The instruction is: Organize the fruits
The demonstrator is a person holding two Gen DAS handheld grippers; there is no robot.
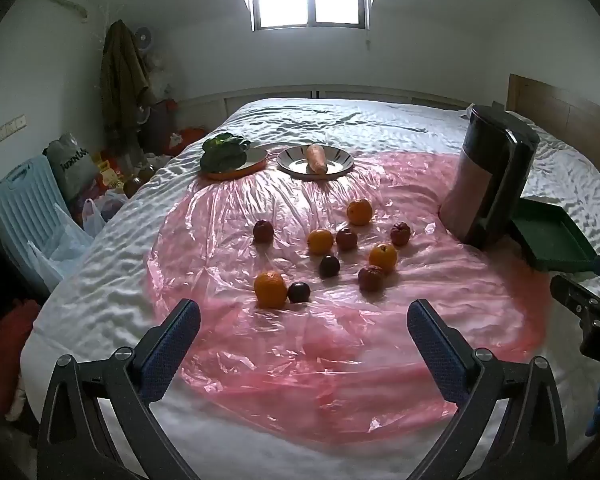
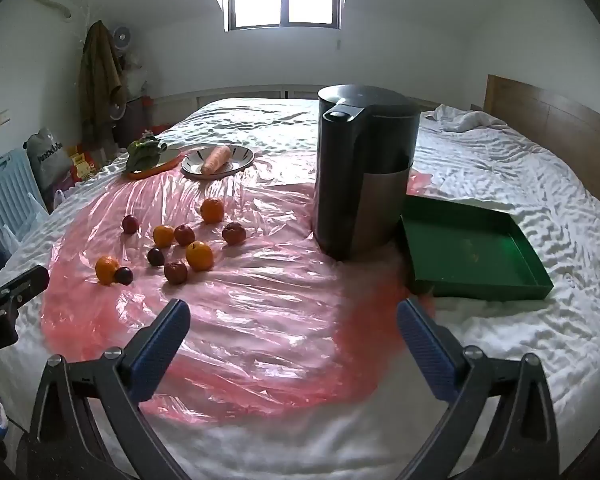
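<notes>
Both units hover above the near edge of the pink plastic sheet (image 1: 340, 360). The left gripper (image 1: 303, 322) has its jaws spread wide and holds nothing. The right gripper (image 2: 293, 320) is likewise wide and holds nothing. Four oranges (image 1: 270, 289) and six dark red fruits (image 1: 299, 292) lie scattered on the sheet's centre. The green tray (image 2: 476, 256) sits just beside the sheet, touching the black canister (image 2: 364, 176).
</notes>
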